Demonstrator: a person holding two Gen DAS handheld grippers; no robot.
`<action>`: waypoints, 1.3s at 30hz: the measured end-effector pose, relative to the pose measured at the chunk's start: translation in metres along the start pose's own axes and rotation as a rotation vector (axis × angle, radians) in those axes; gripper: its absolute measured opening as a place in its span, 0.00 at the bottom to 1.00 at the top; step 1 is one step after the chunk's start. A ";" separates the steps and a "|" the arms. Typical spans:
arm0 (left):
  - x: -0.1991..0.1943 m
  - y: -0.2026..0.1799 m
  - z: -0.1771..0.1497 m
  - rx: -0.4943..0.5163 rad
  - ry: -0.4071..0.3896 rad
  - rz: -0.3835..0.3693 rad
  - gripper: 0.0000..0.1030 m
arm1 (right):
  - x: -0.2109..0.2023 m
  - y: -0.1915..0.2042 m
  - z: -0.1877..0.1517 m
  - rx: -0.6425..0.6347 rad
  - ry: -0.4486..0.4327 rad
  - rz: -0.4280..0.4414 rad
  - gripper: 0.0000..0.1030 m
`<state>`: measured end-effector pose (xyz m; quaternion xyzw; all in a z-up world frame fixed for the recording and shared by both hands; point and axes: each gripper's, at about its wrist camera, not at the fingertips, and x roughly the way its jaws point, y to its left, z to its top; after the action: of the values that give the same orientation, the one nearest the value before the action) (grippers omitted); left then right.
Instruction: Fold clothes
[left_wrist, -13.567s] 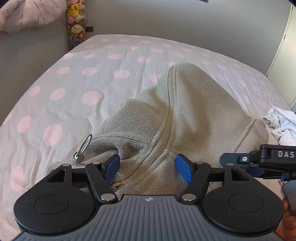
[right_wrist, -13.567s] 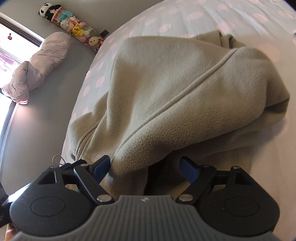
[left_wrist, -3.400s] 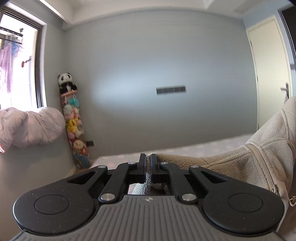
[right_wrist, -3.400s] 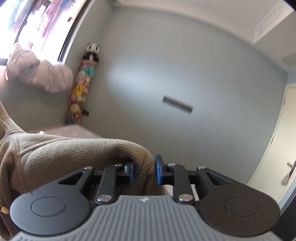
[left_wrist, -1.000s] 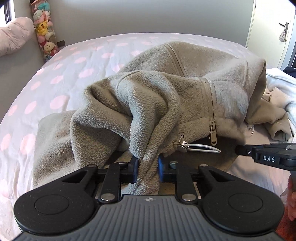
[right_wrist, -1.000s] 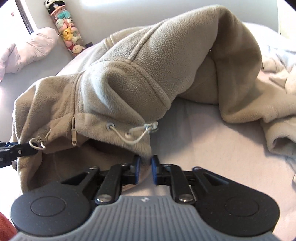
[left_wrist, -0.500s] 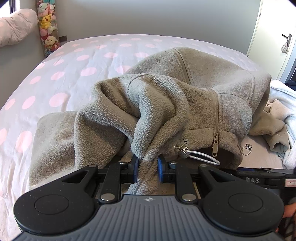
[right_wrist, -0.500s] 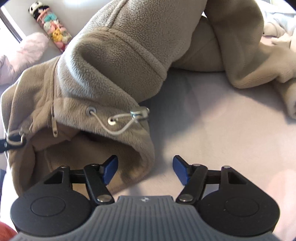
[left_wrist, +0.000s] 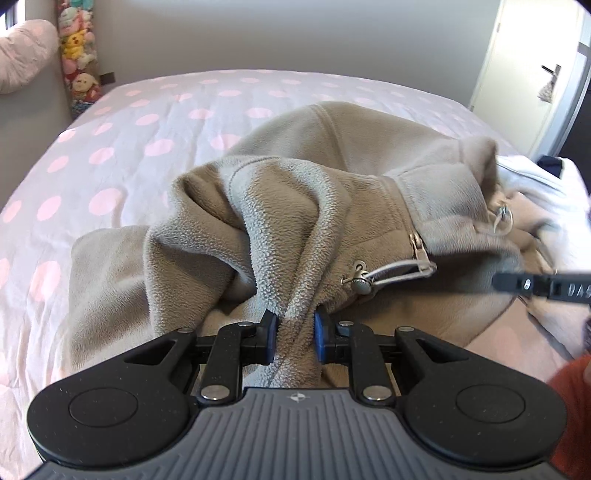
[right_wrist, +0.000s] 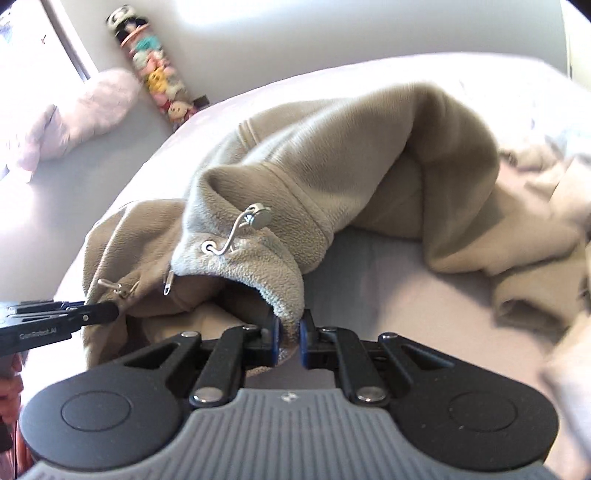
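Fleece, taupe and thick, is what we are gripping with both tools: one jacket (left_wrist: 332, 206) is lying heaped on the polka-dot bedsheet (left_wrist: 122, 147), its bulk humped toward the middle of the bed. Our left gripper (left_wrist: 294, 338) is pinching a hanging fold of the fleece between its two blue pads (left_wrist: 271, 338), which are sitting close together with cloth bunched between them. Our right gripper (right_wrist: 289, 341) is clamping the hem corner of the same jacket, its two pads nearly meeting on the thin edge. We are counting two cord toggles along the hem, one (left_wrist: 360, 282) just above the left gripper and another (right_wrist: 258, 217) above the right one, plus one zipper pull (left_wrist: 417, 245) between them. Each tool is showing in the other's view as a dark bar at the frame edge. Beyond the jacket, pale garments (right_wrist: 546, 206) are lying crumpled on the sheet; the blur is too strong for us to count them. One column of plush toys (right_wrist: 159, 74) is standing in the corner, beside one pink quilt (right_wrist: 85, 110).
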<state>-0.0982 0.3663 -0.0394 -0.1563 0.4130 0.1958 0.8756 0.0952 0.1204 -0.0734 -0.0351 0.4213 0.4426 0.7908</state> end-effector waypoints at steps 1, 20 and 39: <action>-0.004 -0.003 -0.003 -0.002 0.006 -0.024 0.17 | -0.010 0.001 0.003 -0.016 -0.004 -0.010 0.11; 0.001 -0.038 -0.027 0.012 0.172 -0.196 0.17 | -0.068 0.013 0.035 -0.164 -0.098 -0.140 0.12; -0.008 0.028 -0.003 -0.208 0.002 -0.127 0.52 | -0.032 -0.022 -0.007 -0.066 0.020 -0.158 0.55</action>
<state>-0.1182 0.3880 -0.0387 -0.2723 0.3808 0.1817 0.8648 0.0989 0.0827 -0.0622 -0.0984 0.4104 0.3922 0.8174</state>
